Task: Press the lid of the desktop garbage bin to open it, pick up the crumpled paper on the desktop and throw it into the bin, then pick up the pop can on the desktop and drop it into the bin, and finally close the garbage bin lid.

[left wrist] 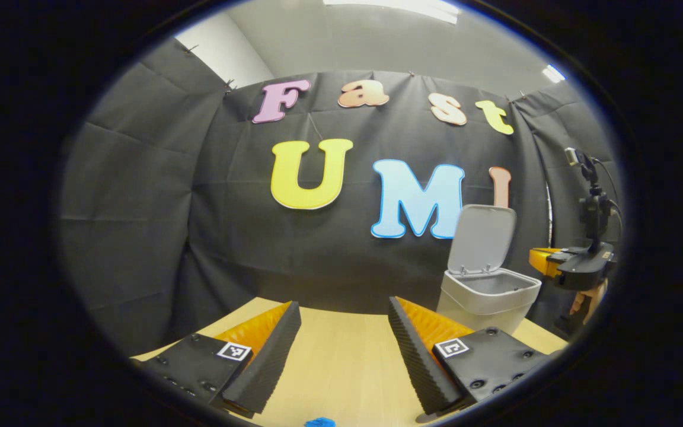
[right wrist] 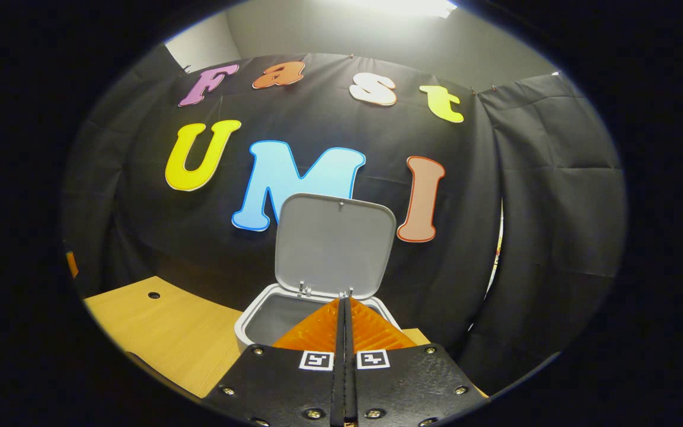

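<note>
Desktop garbage bin (right wrist: 270, 323) stands open at the rear of the worktop (right wrist: 158, 332), its lid (right wrist: 334, 246) tipped up near-vertical against the booth's black cloth wall. In the right gripper view I look straight down my right claw (right wrist: 344, 311) at it: fingers pressed together w/ nothing between them, tips poised just over the bin's near rim, the grey inside of the bin showing to the left of them. What lies inside the bin I can't tell from here.

In the left gripper view the same bin (left wrist: 487, 299) sits off to my right, lid (left wrist: 482, 240) raised, near the worktop's (left wrist: 341, 367) far edge. My left claw (left wrist: 344, 311) is released, fingers spread wide apart above bare wood, gripping nothing. A small blue object (left wrist: 320, 422) peeks in at the very bottom edge, btw the two fingers; too little of it shows to say what it is.

Further right in that view, beside & slightly above the bin, my right claw's (left wrist: 540, 261) body hangs in the air w/ its camera mast on top, a hand (left wrist: 584, 302) partly visible below it, holding it. A small round hole (right wrist: 153, 295) marks the worktop's left part in the right gripper view.
</note>
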Action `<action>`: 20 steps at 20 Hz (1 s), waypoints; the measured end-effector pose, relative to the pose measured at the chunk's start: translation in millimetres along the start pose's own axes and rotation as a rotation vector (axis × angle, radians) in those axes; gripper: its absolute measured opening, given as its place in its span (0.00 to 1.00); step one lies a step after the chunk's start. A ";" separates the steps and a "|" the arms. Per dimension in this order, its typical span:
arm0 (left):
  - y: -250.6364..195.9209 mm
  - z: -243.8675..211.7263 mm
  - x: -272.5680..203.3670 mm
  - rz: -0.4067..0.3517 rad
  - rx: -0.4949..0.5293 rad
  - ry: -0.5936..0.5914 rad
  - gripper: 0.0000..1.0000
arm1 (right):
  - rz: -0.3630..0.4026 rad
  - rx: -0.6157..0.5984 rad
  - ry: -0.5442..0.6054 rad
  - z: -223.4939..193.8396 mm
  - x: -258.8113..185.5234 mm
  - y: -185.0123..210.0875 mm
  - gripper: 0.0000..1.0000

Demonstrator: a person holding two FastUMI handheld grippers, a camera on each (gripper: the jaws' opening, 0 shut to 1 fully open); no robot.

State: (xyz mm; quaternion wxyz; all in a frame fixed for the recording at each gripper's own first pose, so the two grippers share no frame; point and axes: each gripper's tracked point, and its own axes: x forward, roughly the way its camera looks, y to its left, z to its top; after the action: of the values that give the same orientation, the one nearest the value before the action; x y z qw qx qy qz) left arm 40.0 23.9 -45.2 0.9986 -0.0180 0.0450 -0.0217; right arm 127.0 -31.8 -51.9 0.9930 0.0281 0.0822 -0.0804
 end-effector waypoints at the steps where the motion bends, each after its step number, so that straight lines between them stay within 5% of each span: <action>1: 0.3 -1.6 -0.2 -0.001 -0.001 0.001 0.99 | 0.003 0.001 -0.004 1.8 -1.8 1.3 0.00; 9: 9.4 -15.6 -3.0 0.003 0.020 0.017 0.98 | -0.002 0.020 -0.024 3.5 -27.5 3.8 0.01; 15: 16.7 -25.1 -6.2 0.014 0.020 0.034 0.96 | 0.017 0.070 0.004 -8.2 -39.9 10.3 0.41; 18: 16.4 -28.4 -6.1 0.012 0.021 0.049 0.98 | 0.020 0.073 -0.002 -8.9 -45.9 14.6 0.71; 20: 16.5 -32.2 -6.9 0.011 0.021 0.065 0.97 | 0.026 0.075 -0.007 -9.0 -50.2 18.2 0.79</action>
State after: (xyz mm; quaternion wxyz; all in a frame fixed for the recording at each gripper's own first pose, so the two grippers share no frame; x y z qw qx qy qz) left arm 30.9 39.7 -77.3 0.9968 -0.0067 0.0775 -0.0173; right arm 79.6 -5.5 -51.5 0.9925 0.0659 0.0751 -0.0705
